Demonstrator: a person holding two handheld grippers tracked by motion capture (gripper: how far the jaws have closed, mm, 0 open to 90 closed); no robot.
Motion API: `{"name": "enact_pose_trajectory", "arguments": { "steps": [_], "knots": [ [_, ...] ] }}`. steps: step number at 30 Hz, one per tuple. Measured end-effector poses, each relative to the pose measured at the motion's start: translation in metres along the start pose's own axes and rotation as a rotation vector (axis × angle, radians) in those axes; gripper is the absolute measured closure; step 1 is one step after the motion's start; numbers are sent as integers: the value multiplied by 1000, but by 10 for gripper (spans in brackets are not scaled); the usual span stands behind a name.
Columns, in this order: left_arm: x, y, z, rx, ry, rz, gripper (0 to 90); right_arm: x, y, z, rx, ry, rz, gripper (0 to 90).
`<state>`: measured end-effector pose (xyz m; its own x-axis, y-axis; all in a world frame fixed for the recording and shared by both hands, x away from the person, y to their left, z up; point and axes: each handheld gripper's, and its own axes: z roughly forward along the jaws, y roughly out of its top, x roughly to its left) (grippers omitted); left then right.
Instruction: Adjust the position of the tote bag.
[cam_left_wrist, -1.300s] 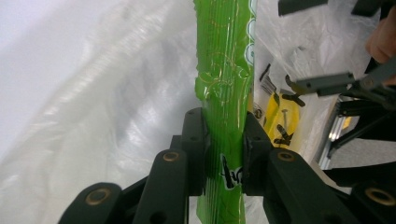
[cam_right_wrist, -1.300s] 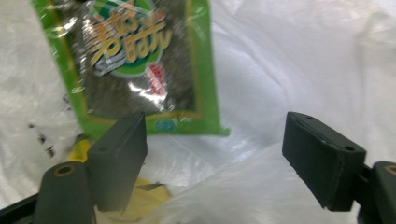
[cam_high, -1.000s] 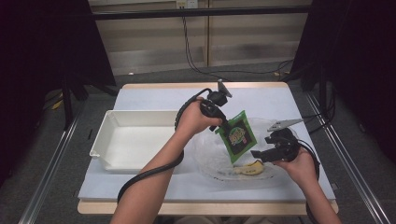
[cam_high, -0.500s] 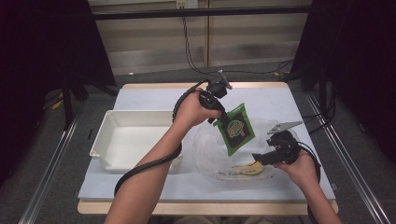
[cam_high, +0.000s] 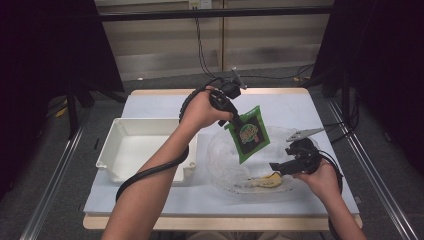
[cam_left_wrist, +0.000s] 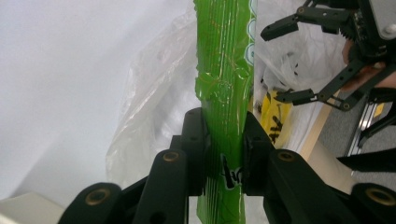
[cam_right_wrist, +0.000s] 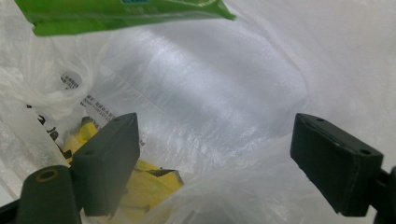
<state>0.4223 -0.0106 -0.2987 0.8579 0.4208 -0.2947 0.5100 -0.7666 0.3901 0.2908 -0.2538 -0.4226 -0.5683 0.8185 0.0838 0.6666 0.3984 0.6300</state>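
High view: one green printed snack pouch, one clear crumpled plastic bag, one white rectangular plastic tray and one yellow packet. The left gripper has lifted the pouch higher above the bag than half a second ago.

Left gripper view: jaws clamp the pouch's edge between them.

Right gripper view: the right gripper is spread wide over the bag, grasping nothing.

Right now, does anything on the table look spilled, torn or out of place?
Nothing stands out. The green snack pouch hangs tilted from the shut left gripper above the clear plastic bag, where a yellow packet lies. The open right gripper is at the bag. The white tray sits square.
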Motion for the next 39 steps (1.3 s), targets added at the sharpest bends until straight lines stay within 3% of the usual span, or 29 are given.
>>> {"name": "enact_pose_trajectory", "arguments": {
  "steps": [11,15,22,32,39],
  "knots": [
    [1,-6,-20,35,13,60,758,1,2,-1,-15,12,-5,147],
    [1,-6,-25,37,7,101,757,1,1,-2,-21,8,-8,143],
    [1,-4,-35,38,11,109,757,1,5,-5,-36,25,-2,140],
    [2,-12,-52,58,34,181,755,5,11,1,-28,14,-34,134],
    [5,-26,-62,60,29,172,752,11,17,5,-26,34,-59,133]
  ]
}}
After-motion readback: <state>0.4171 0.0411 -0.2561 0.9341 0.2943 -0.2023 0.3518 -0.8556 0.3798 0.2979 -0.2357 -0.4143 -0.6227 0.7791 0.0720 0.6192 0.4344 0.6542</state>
